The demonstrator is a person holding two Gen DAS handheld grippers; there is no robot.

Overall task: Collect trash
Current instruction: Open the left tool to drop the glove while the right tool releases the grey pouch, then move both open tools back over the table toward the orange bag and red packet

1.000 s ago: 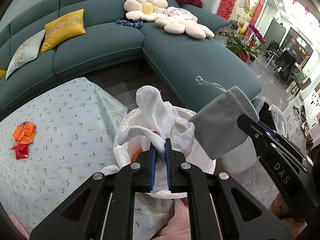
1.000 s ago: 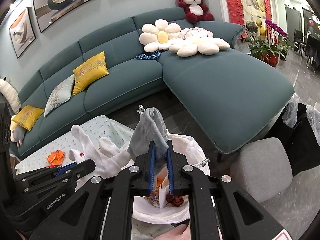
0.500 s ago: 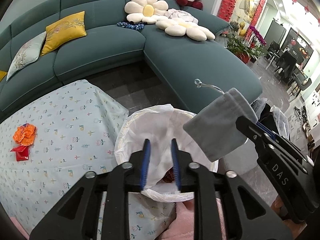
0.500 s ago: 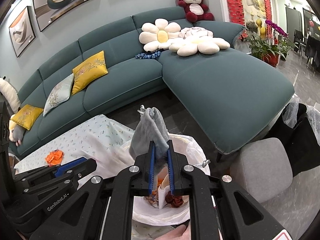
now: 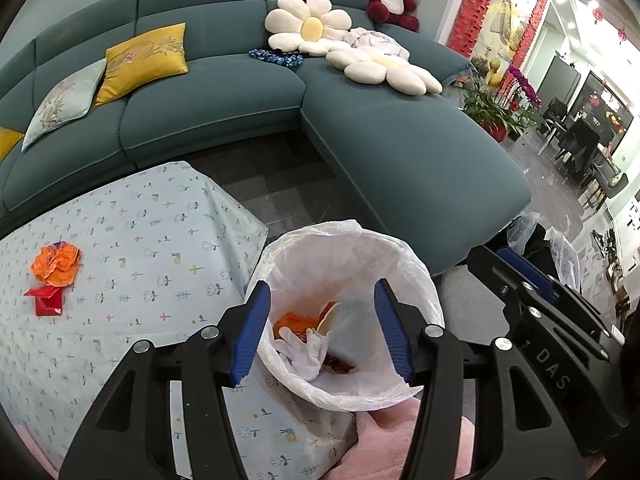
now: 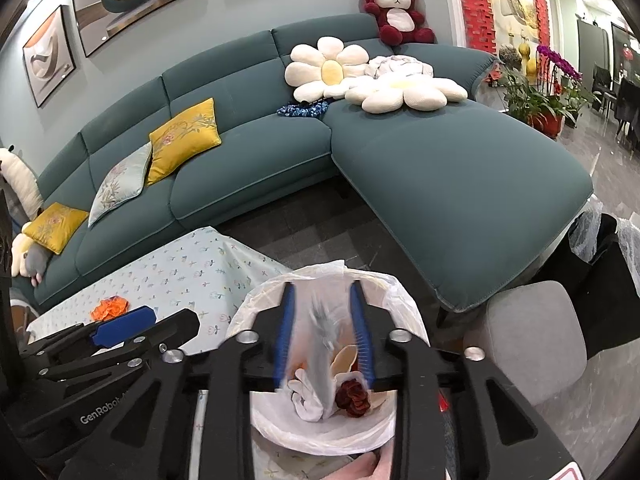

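A round bin with a white liner stands at the table's corner, also in the right wrist view. Inside lie a white glove, orange scraps and dark red trash. My left gripper is open and empty above the bin. My right gripper is open above the bin; the grey pouch shows blurred between its jaws, falling into the bin. An orange crumpled wrapper and a red packet lie on the tablecloth at left.
A table with a floral cloth fills the left. A teal L-shaped sofa with cushions and flower pillows stands behind. A grey stool and black bags stand to the right. Dark tile floor lies between.
My left gripper opened and let the white glove drop into the bin. My right gripper then opened and released the grey pouch, which is falling into the bin.
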